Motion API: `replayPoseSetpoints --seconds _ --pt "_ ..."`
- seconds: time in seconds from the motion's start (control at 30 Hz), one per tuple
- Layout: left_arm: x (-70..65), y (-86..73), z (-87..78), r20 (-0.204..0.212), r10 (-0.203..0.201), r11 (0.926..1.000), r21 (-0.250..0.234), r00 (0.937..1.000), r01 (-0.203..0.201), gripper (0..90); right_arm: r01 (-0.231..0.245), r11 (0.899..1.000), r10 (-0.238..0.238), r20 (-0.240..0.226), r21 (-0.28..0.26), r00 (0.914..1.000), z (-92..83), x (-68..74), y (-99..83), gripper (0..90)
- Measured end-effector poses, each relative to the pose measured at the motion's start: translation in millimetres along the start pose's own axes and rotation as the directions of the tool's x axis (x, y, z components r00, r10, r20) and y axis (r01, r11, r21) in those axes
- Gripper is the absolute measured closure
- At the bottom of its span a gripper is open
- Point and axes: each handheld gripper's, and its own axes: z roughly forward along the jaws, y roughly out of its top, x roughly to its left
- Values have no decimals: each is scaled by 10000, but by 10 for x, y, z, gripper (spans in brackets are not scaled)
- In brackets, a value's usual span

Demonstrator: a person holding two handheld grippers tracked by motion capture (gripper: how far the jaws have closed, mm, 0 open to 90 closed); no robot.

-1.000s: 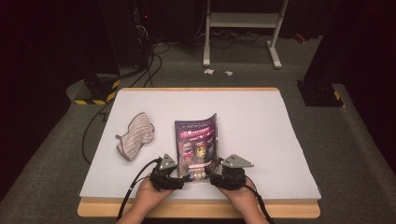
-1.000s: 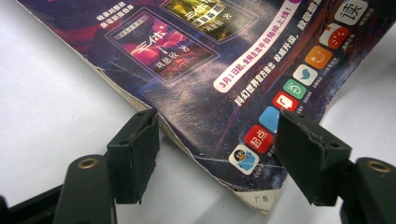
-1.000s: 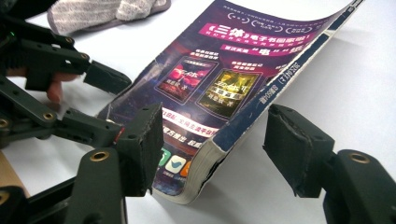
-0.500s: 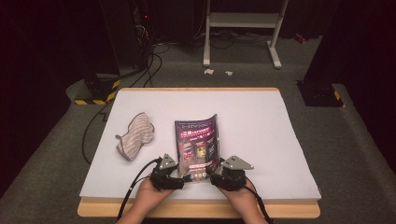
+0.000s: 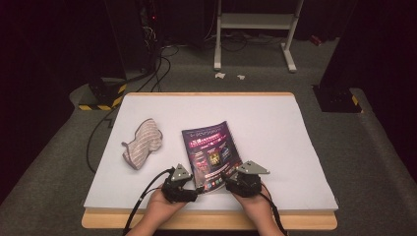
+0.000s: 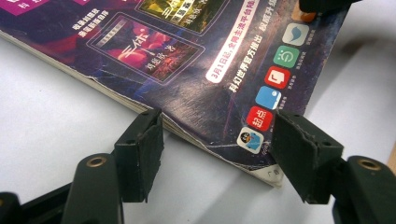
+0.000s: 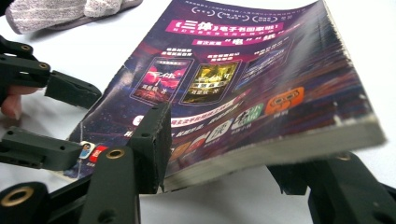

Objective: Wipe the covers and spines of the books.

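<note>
Your left tongs (image 6: 217,156) straddle the near left corner of the magazine (image 5: 212,153), jaws apart and just closing. Your right tongs (image 7: 233,154) bracket its near right corner, lifted off the counter (image 5: 275,128), also closing. A striped cloth (image 5: 142,141) lies to the left.

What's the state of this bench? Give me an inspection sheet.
Surface: white table sheet, wooden edge.
Job's thing: purple glossy magazine, near right corner lifted.
Clutter: grey striped cloth mitt, left of the magazine.
Grippers: left hand-held gripper straddles the near left corner, not pressing; right hand-held gripper at the lifted corner, grip unclear; both jaws have just been closing.
Cables: black gripper cable; floor cables.
Surroundings: white metal stand, paper scraps.
</note>
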Motion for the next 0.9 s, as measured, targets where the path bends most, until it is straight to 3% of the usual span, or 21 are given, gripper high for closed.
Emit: replayPoseSetpoints --seconds 0.23,0.47,0.67,0.9 --pt "0 -10 2 33 -124 9999 -59 9999 124 349 -277 9996 278 -52 113 9996 60 -33 10 484" --pt "20 -4 -28 76 -108 9999 84 9999 108 342 -163 9998 161 195 91 9997 73 -42 20 552" --pt "60 -14 -139 -242 -44 10000 -77 9997 42 330 -436 9990 434 170 80 9989 97 -111 25 603" --pt "199 -64 -265 -696 -397 9989 -266 9968 379 320 -626 9980 626 152 34 9979 115 -188 47 647"
